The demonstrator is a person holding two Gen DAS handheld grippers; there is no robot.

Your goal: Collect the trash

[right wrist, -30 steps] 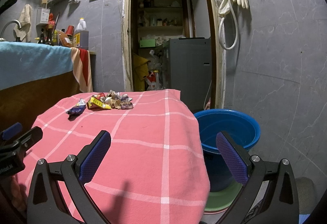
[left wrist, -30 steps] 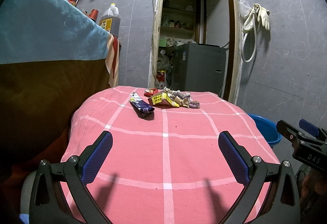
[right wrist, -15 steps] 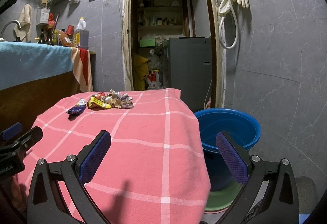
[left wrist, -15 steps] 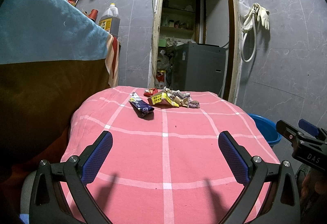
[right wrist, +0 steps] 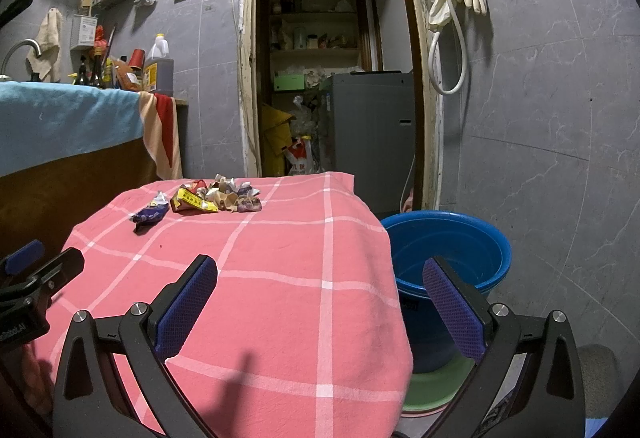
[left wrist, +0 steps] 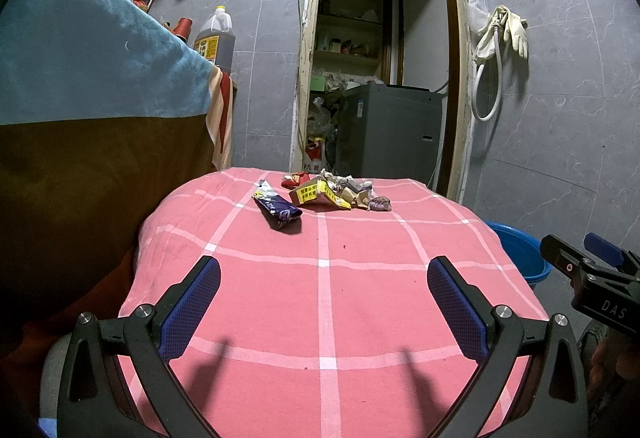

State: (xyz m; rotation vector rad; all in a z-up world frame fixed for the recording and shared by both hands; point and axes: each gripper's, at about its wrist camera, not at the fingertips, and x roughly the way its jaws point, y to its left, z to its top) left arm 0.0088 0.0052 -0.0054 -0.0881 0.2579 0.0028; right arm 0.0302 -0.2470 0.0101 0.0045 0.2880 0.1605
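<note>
A small heap of trash lies at the far end of the pink checked tablecloth (left wrist: 320, 278): a dark blue wrapper (left wrist: 278, 210) (right wrist: 150, 215), a yellow and red packet (left wrist: 320, 195) (right wrist: 193, 201), crumpled paper wrappers (left wrist: 347, 187) (right wrist: 227, 193) and a small purple wrapper (left wrist: 379, 203) (right wrist: 249, 204). My left gripper (left wrist: 323, 292) hovers open over the near part of the table, far short of the trash. Over the table's right edge my right gripper (right wrist: 320, 296) is open and holds nothing. A blue bucket (right wrist: 452, 258) (left wrist: 520, 254) stands on the floor beside the table's right side.
A counter under a blue and brown cloth (left wrist: 80, 118) rises close on the left, with bottles (right wrist: 158, 68) on top. Behind the table an open doorway shows a grey appliance (right wrist: 370, 130) and cluttered shelves. Gloves and a hose (right wrist: 456, 10) hang on the right wall.
</note>
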